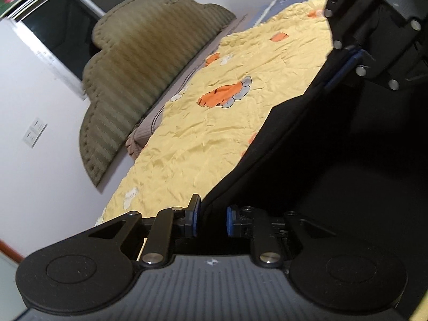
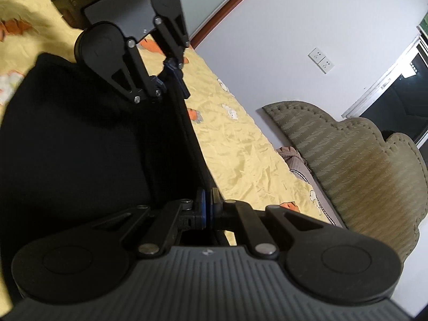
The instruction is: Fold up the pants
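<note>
The black pants (image 1: 334, 160) hang stretched between both grippers above the yellow bedspread (image 1: 214, 123). My left gripper (image 1: 212, 220) holds the edge of the fabric between its blue pads, jaws a little apart around the cloth. My right gripper (image 1: 345, 64) shows at the upper right, shut on the same edge. In the right wrist view my right gripper (image 2: 208, 208) is shut on the pants (image 2: 80, 147). The left gripper (image 2: 171, 80) grips the far end of the taut edge.
The bed has a green scalloped headboard (image 1: 139, 80) against a white wall, also in the right wrist view (image 2: 361, 160). A brown cloth (image 2: 291, 157) lies by the headboard. A dark window (image 1: 61, 29) and wall sockets (image 2: 321, 60) are on the wall.
</note>
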Motion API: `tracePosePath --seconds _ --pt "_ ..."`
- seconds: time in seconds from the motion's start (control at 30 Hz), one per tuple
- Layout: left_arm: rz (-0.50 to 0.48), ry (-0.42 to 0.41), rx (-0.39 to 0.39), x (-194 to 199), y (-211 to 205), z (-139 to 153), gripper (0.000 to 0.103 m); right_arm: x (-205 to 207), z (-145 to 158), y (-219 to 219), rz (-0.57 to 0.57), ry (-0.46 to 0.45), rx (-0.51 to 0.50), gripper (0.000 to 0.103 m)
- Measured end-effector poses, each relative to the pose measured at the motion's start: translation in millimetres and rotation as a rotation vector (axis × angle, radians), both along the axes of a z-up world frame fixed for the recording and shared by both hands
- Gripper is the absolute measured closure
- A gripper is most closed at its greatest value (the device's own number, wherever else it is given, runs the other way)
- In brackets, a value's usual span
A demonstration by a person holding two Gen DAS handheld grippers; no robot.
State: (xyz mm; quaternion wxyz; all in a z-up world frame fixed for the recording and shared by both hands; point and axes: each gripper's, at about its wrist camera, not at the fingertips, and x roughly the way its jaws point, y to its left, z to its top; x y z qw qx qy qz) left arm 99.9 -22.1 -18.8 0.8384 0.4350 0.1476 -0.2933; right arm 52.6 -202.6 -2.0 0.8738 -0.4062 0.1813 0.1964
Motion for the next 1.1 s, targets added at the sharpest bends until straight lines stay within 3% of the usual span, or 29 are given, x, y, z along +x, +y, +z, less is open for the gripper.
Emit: tracePosePath --seconds 0.63,0.93,1.1 --pt "0.099 0.135 -0.139 -101.4 34.3 -13.7 0.089 -98.3 -15.8 16.7 0.028 0.055 0.034 0.099" --pt "0.111 0.180 -0.100 -116.5 38.4 -31.3 0.088 -101.8 -31.9 19.1 0.049 0.125 0.015 0.099" --pt "0.131 0.203 -0.137 -116.9 50.6 -30.2 0.086 -107.9 -46.6 29.8 0.034 0.140 -0.021 0.099"
